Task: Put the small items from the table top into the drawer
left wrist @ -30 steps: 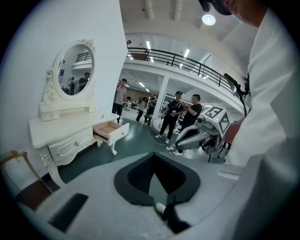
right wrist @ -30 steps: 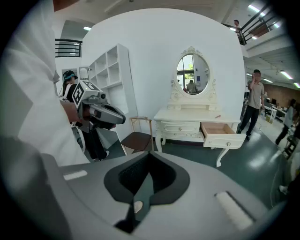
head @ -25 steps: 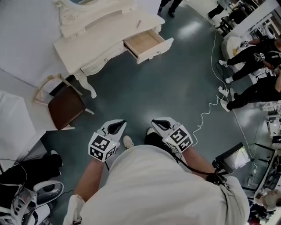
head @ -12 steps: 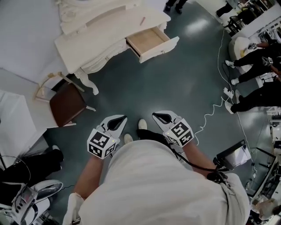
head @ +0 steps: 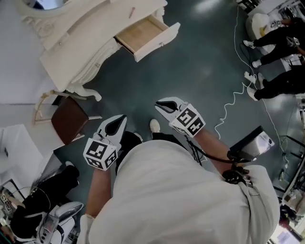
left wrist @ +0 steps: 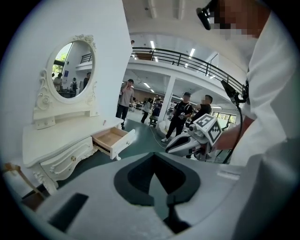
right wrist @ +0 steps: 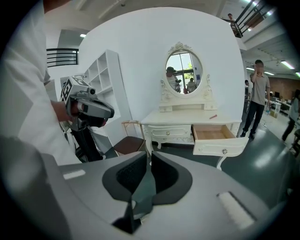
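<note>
On the white dressing table (head: 81, 43) at the head view's upper left, a thin pink-red stick (head: 132, 10) lies alone near the front edge, just above the drawer (head: 139, 33). The stick is short and slim, too small to tell what it is. The drawer is pulled out, its pale wood inside bare, its white front carrying a round knob (right wrist: 224, 151). The table has carved, curved legs and an oval mirror (right wrist: 183, 66) in an ornate white frame. A brown-seated chair (head: 69, 119) stands near one end of it.

Well apart from the table, over the dark green floor (head: 190, 71), a person (head: 181, 200) in a white top holds both grippers low in front of the body, pointing toward the table. Black-and-white square markers (head: 190, 121) cover the cube on each gripper; they are patterns, not words. The left gripper (left wrist: 154, 154) has its jaws together at the tips, with nothing between them. The right gripper (right wrist: 151, 153) has its jaws a narrow slit apart. They have just been opening, and only floor shows through the gap. Neither gripper touches the stick or the drawer.

A white cable (head: 228, 112) snakes across the floor at the right, near people (head: 281, 45) in dark clothes.
</note>
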Tool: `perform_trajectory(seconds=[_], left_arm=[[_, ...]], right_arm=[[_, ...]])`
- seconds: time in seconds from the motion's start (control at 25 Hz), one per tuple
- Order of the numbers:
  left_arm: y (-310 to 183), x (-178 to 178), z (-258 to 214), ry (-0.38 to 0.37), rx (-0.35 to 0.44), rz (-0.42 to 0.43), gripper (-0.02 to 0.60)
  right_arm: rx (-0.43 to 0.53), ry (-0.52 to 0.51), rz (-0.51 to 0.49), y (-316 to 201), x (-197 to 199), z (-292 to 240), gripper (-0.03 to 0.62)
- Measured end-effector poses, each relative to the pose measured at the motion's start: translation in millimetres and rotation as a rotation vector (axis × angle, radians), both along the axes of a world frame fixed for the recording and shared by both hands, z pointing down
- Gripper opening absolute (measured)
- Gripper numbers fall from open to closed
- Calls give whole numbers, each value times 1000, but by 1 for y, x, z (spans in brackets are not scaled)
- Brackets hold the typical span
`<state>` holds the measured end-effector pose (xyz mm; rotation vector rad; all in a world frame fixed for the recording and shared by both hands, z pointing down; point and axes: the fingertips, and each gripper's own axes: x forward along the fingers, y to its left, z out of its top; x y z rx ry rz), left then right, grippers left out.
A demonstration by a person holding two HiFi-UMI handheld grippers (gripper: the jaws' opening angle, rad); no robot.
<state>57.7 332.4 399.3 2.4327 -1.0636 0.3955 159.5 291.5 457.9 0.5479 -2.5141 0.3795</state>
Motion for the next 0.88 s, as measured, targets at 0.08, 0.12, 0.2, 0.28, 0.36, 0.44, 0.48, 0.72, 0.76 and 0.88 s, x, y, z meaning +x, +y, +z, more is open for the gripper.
perform_trajectory(seconds=[0.08,0.12,0.2,0.28,0.36,0.44,0.48,0.72,0.76,0.88], left_arm=[[-11,-4,3,3,-19,11,-5],[-21,-8,6,-4,-23,11,-5],[-44,-16,16,-17,-35,17,-5],[-65,-20,25,-15,-46,34,-5],[-84,-22,28,-14,-45,56,-5],[-105,-28,28,-16,-41,86,-6],[-118,-33,27,-15,-37,102,-5],[-181,-80,13,0,-5,201,-6],[-187,-87,13,1,-1,214,-6],[-205,-111,12,9,3,243,-5]], right_arm=[[-25,-4,20,-10,-6,6,25],[-31,-7,21,-20,-11,8,21],[-41,-7,22,-41,-19,15,20],[-54,2,31,-58,-23,21,17],[-57,11,42,-73,-25,22,15],[-62,16,68,-91,-30,17,14],[-65,21,85,-101,-35,15,14],[-36,54,163,-174,-84,3,14],[-33,59,182,-185,-89,3,15],[-20,84,240,-218,-100,7,21]])
